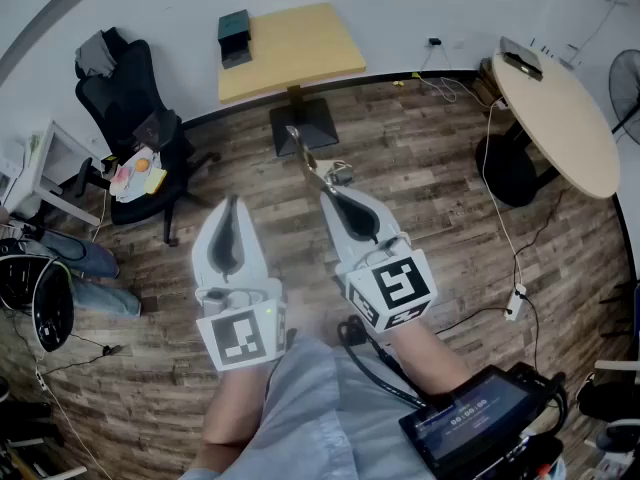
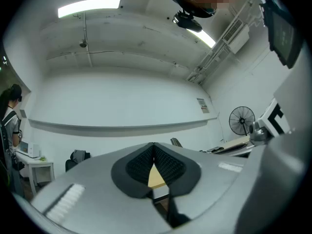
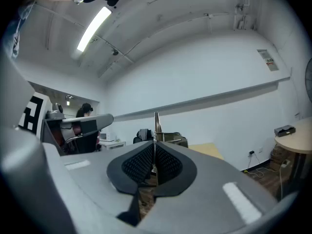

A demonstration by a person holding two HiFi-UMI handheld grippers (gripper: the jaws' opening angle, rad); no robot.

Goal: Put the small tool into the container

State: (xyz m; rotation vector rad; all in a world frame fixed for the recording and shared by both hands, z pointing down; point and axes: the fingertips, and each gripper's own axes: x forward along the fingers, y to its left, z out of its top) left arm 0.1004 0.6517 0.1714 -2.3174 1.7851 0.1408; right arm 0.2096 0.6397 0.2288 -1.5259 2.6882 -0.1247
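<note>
Right tool point(image 1: 327, 196), jaws clamped on a slim metal implement point(image 1: 303, 154), is hovering level over the wood floor point(image 1: 450, 218), well short of the yellow desk point(image 1: 300, 53) w/ a dark box point(image 1: 235, 36), prob. the container. Left tool point(image 1: 233, 203) is riding shut, empty. Risk: the implement is sticking far past the pads, so a knock vs. the desk edge could be levering it loose.
</note>
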